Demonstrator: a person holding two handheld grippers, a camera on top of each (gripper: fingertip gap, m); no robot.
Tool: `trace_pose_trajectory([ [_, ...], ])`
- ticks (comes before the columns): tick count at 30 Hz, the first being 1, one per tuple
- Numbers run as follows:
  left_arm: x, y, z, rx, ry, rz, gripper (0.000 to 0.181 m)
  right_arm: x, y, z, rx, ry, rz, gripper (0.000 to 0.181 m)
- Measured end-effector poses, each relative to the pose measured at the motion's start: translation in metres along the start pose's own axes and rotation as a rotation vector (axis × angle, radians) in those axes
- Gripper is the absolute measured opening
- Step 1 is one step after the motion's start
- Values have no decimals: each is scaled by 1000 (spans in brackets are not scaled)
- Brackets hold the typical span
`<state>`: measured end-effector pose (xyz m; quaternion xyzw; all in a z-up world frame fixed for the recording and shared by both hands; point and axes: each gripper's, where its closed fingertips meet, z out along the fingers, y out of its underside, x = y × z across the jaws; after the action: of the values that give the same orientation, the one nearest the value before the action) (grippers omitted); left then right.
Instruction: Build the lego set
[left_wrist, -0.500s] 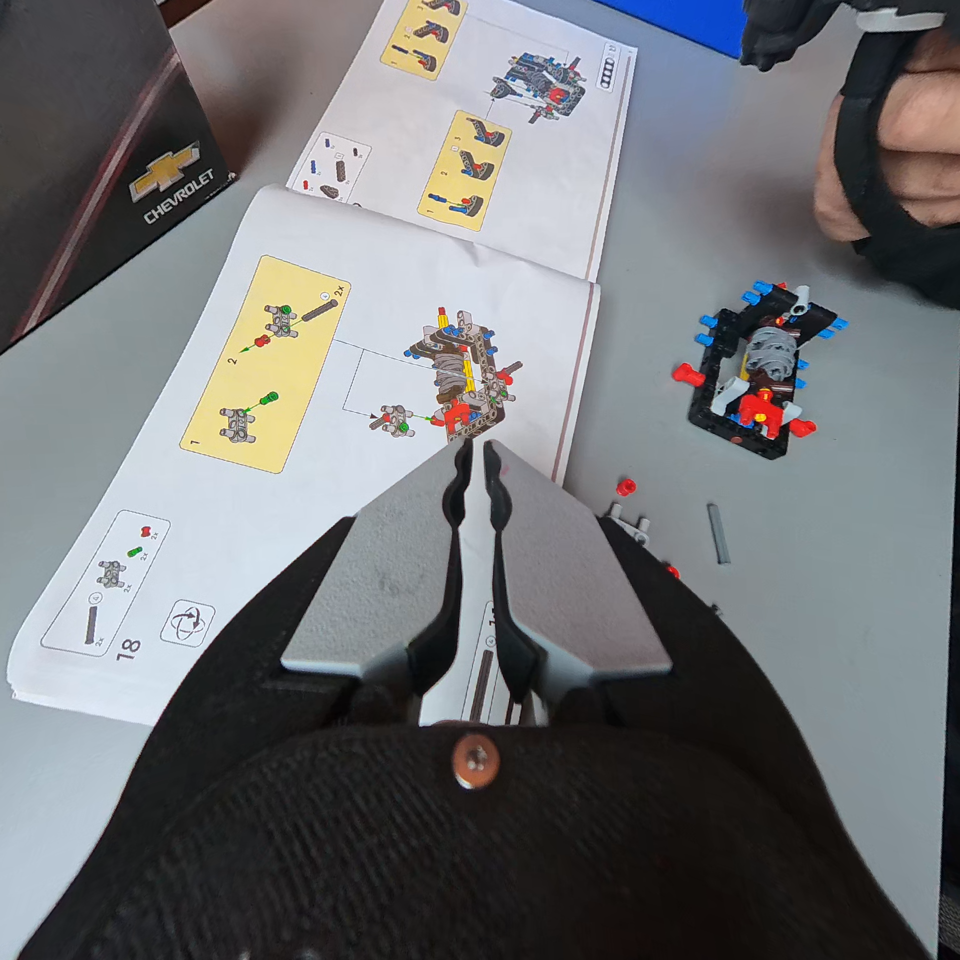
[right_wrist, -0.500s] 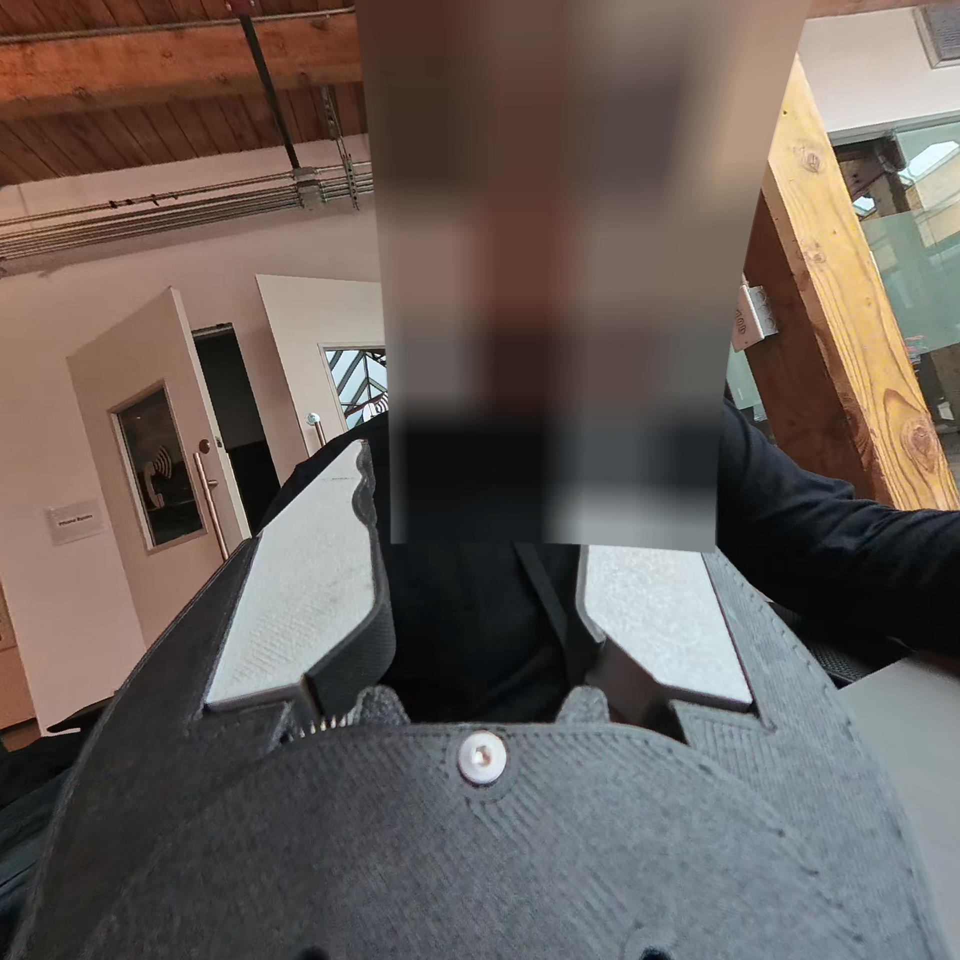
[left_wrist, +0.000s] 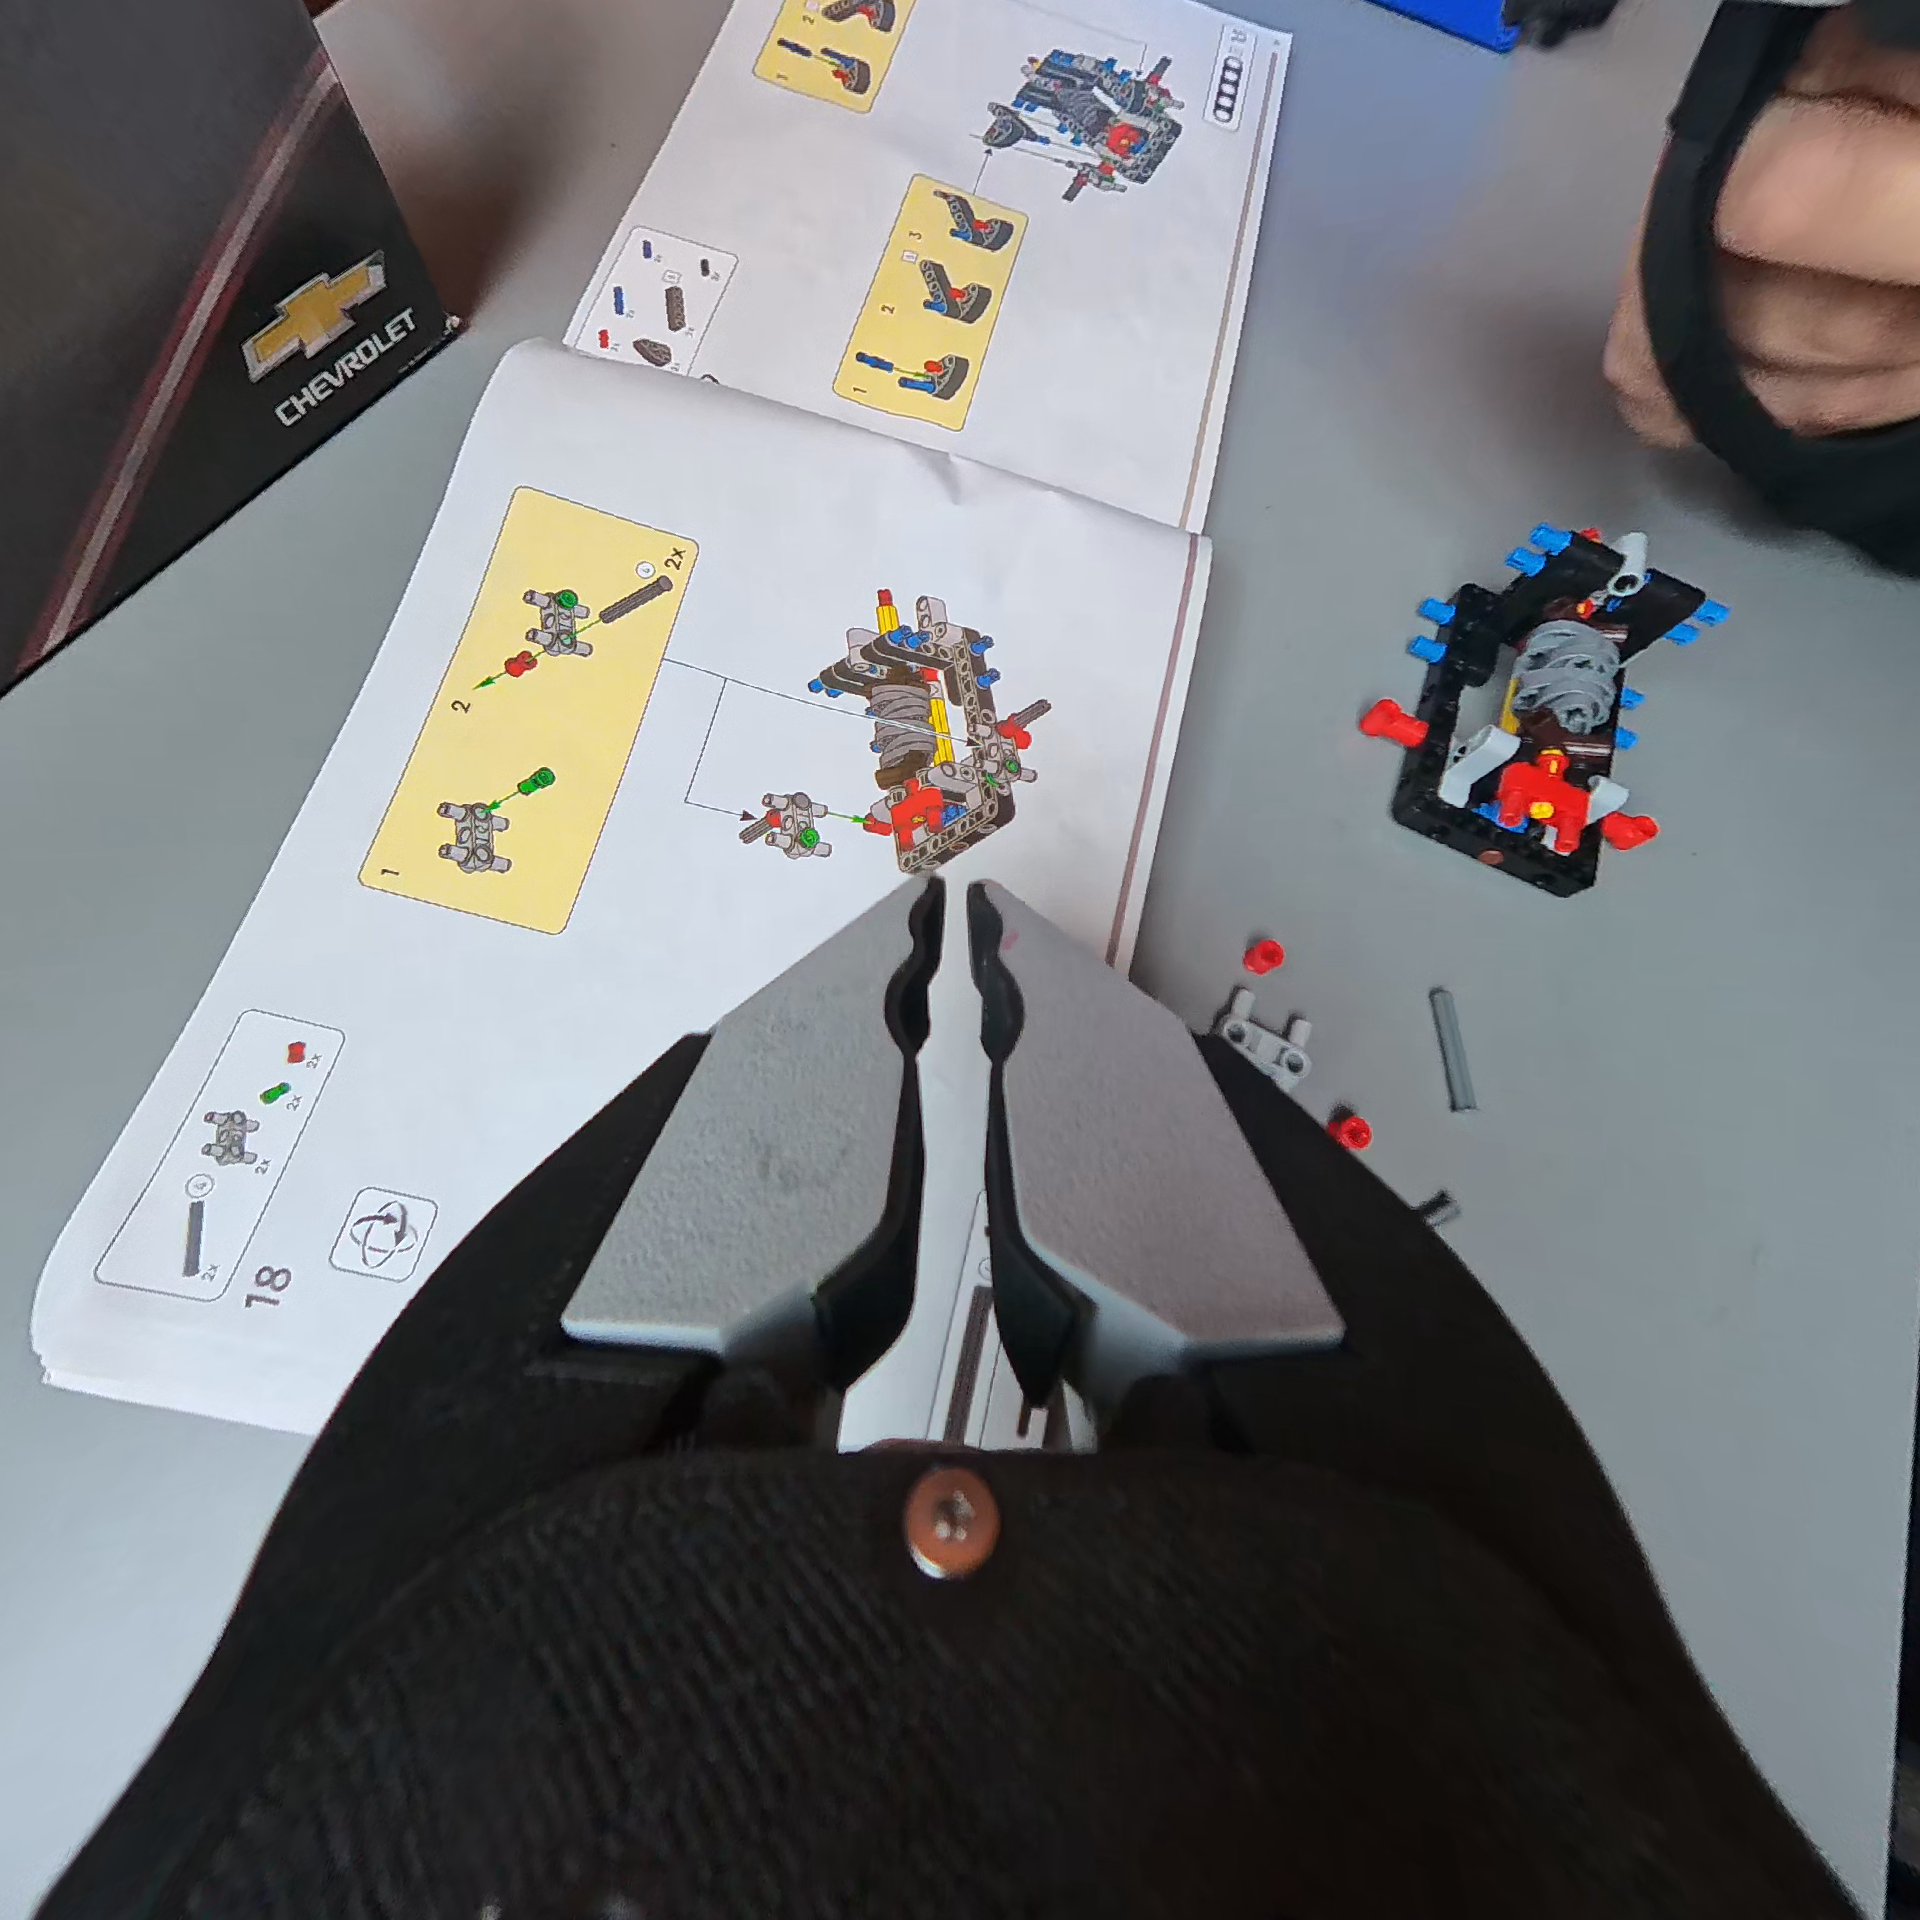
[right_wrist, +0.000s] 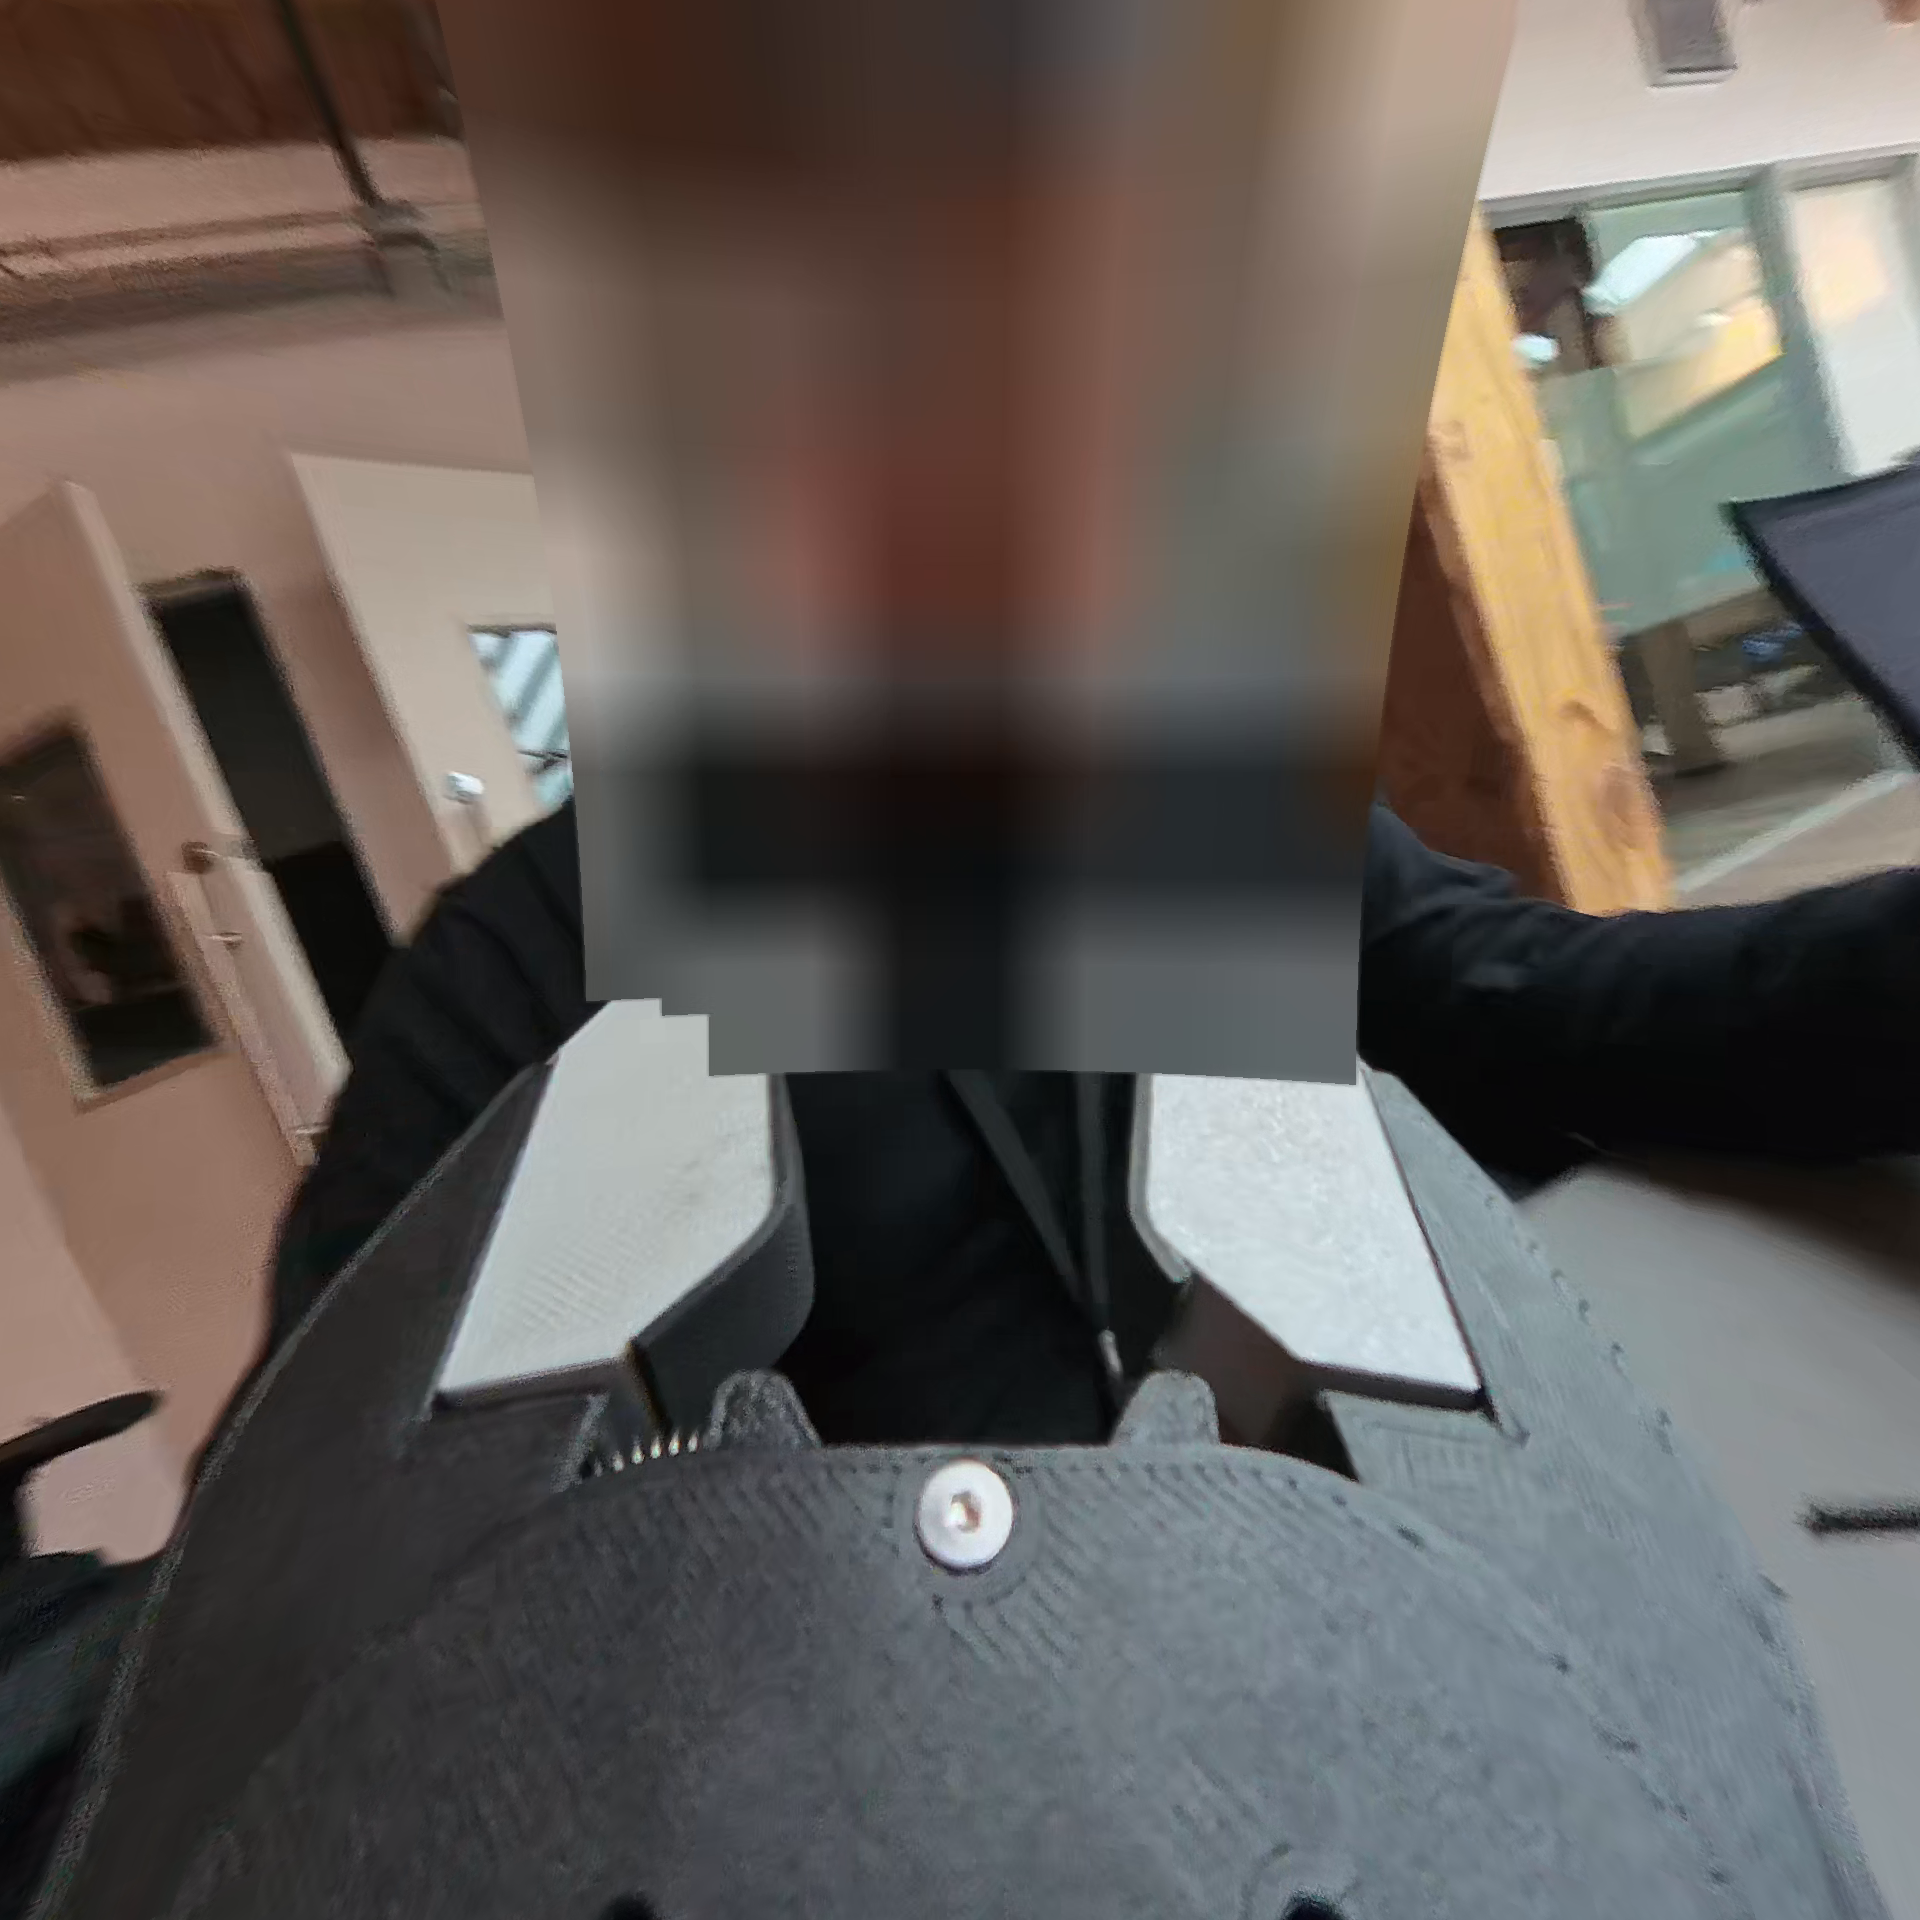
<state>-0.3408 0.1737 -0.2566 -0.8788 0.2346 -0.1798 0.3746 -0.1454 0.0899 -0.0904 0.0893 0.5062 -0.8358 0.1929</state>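
Observation:
The partly built lego assembly (left_wrist: 1538, 717), a black frame with grey, red and blue parts, lies on the grey table (left_wrist: 1662, 1351), right of the open instruction booklet (left_wrist: 727, 727). My left gripper (left_wrist: 953, 896) hovers over the booklet's near right corner with its jaws almost together and nothing between them. Loose parts lie just right of it: two red pins (left_wrist: 1262, 954) (left_wrist: 1351, 1130), a grey connector (left_wrist: 1268, 1039) and a grey axle (left_wrist: 1451, 1049). My right gripper (right_wrist: 956, 1143) points up at a person in black. It is open and empty, and a blur patch hides its tips.
A black box (left_wrist: 156, 260) stands at the far left of the table. A hand (left_wrist: 1787, 260) in a black strap is at the upper right, beyond the assembly. In the right wrist view there are doors (right_wrist: 156, 883), a wooden post (right_wrist: 1507, 675) and a dark panel (right_wrist: 1849, 582).
The left gripper has hardly moved. The right gripper has swung, so its view is blurred, the person fills more of it and a dark panel has come in at the right.

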Motion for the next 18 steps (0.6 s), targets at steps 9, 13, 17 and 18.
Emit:
trace_pose_trajectory([
  [9, 5, 1, -1, -14, 1, 77, 1, 69, 19, -51, -247, 734, -324, 0],
  [13, 22, 2, 0, -16, 78, 132, 1, 76, 24, -52, -283, 776, -314, 18],
  [17, 40, 3, -6, -7, 157, 211, 6, 86, 40, -52, -361, 789, -250, 28],
  [18, 38, 2, -8, 1, 140, 222, 8, 88, 40, -54, -377, 809, -258, 24],
])
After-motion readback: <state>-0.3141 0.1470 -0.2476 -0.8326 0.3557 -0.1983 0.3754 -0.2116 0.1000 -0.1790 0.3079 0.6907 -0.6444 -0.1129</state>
